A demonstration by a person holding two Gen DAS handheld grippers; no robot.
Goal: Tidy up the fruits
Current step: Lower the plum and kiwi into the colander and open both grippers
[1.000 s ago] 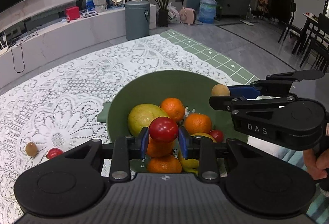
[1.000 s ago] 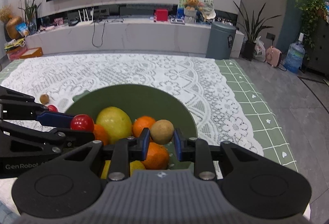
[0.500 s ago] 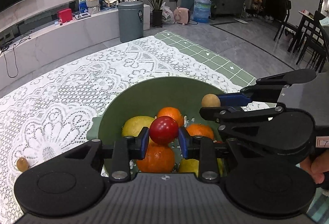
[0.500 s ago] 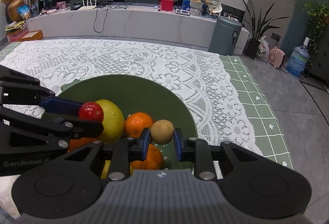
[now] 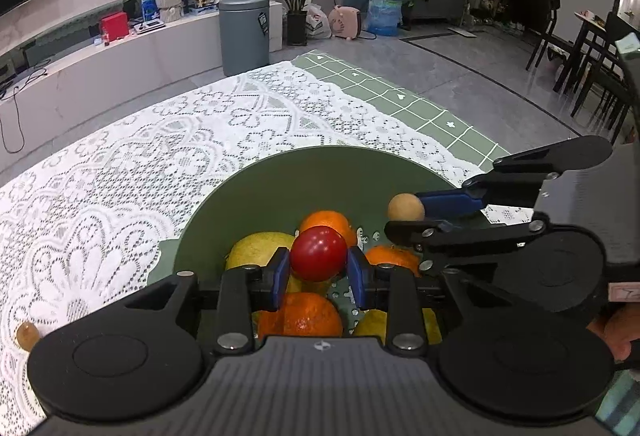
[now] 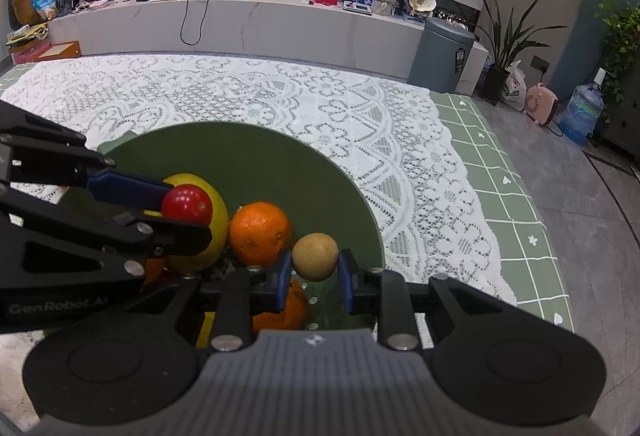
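My left gripper [image 5: 318, 270] is shut on a small red fruit [image 5: 318, 253], held just above the green bowl [image 5: 280, 179]. The right gripper [image 6: 315, 270] is shut on a small tan-brown fruit [image 6: 315, 256], also over the bowl [image 6: 248, 151]. In the bowl lie several oranges [image 6: 259, 233] and a large yellow-green fruit [image 5: 256, 250]. In the left wrist view the right gripper [image 5: 412, 213] shows at the right with the tan fruit [image 5: 405, 207]. The right wrist view shows the left gripper [image 6: 180, 209] with the red fruit [image 6: 186, 203].
The bowl stands on a white lace cloth [image 5: 120, 163] over a green checked mat [image 6: 512, 203]. One small brown fruit [image 5: 27, 335] lies on the cloth at the far left. A hand [image 5: 618, 332] holds the right gripper. A grey bin [image 5: 244, 33] stands beyond.
Both grippers have sunk closer to the bowl with their fruits still held, so the bowl's fruits sit nearer the fingers. The small red fruit on the cloth has left the left view.
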